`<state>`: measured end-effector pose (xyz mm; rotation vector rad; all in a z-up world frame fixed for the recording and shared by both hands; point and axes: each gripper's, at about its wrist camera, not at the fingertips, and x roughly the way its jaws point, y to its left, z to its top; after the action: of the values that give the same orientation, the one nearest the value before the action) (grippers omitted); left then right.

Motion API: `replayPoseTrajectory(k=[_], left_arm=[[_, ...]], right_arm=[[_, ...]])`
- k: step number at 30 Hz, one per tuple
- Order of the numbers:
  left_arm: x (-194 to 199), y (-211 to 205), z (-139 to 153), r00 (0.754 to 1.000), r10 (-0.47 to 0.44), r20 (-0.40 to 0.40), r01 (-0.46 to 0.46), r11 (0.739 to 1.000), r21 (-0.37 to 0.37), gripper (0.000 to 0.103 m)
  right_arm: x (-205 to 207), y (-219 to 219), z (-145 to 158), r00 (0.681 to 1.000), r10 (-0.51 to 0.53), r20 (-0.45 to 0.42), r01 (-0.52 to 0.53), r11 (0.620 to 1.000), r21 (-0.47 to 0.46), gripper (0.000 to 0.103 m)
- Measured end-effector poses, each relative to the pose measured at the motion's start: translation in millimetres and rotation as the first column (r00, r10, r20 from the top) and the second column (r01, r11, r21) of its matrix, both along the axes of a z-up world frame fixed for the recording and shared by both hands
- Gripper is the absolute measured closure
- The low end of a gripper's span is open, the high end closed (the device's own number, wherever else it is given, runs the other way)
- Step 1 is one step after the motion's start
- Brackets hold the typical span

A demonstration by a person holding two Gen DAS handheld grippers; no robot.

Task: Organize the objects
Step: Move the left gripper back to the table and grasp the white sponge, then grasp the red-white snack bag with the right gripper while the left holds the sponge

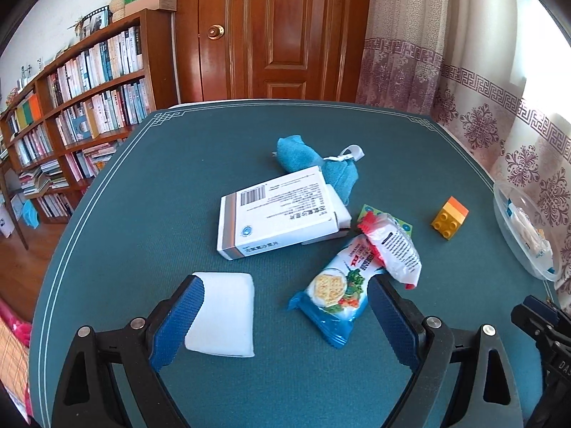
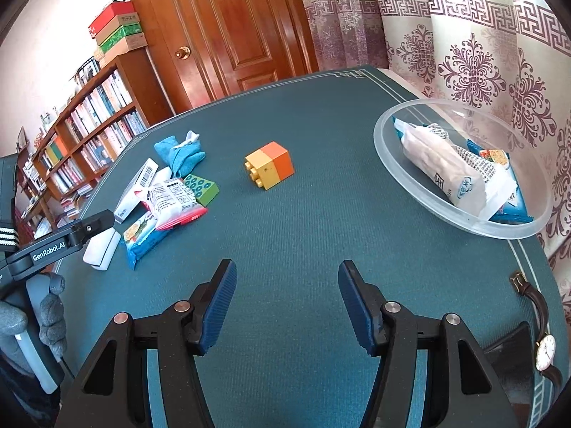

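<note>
Left gripper (image 1: 285, 315): fingers wide apart, holding nothing
Right gripper (image 2: 287, 303): fingers wide apart, holding nothing
Snack packets on counter (image 1: 125, 196): two (image 1: 333, 297)
Bowl (image 2: 396, 164): two packets
Toy bricks: yellow-orange (image 2: 269, 165), green (image 2: 203, 187)

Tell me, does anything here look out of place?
Yes. A wristwatch lies at the table's near right edge, apart from the snacks and blocks. The white box rests tilted on other things.

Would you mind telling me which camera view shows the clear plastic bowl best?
The right wrist view: the clear plastic bowl appears nearly whole, with snack packets visible inside. The left wrist view catches only part of it at the right edge.
</note>
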<state>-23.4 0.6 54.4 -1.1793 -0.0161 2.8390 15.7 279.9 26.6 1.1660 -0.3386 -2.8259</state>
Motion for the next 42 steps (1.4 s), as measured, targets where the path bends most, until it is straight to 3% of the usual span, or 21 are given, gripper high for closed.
replayPoseTrajectory(k=[11, 22, 30, 37, 42], left_arm=[[-6.3, -37.0, -33.4, 0.993, 0.092, 0.074, -0.09, 0.996, -0.022, 0.008], [-12.8, -42.3, -47.9, 0.99, 0.101, 0.103, -0.099, 0.995, -0.026, 0.011], [-12.2, -38.9, -46.1, 0.994, 0.075, 0.083, -0.072, 0.997, -0.042, 0.026], [-9.6, -33.4, -43.7, 0.998, 0.024, 0.056, -0.022, 0.999, -0.04, 0.056], [-8.6, -34.4, -41.9, 0.999, -0.003, 0.044, 0.003, 1.0, 0.003, 0.056]], right_arm=[[-8.0, -18.2, -7.7, 0.999, 0.025, 0.029, -0.025, 1.0, 0.006, 0.042], [-16.9, -30.2, -11.5, 0.998, 0.051, 0.047, -0.052, 0.999, 0.015, 0.042], [-25.3, -45.8, -9.0, 0.995, 0.094, 0.044, -0.095, 0.995, 0.026, 0.042], [-41.4, -62.0, -4.8, 0.989, 0.146, 0.04, -0.146, 0.989, 0.003, 0.042], [-57.9, -72.1, 5.0, 0.98, 0.199, 0.003, -0.199, 0.979, -0.034, 0.04]])
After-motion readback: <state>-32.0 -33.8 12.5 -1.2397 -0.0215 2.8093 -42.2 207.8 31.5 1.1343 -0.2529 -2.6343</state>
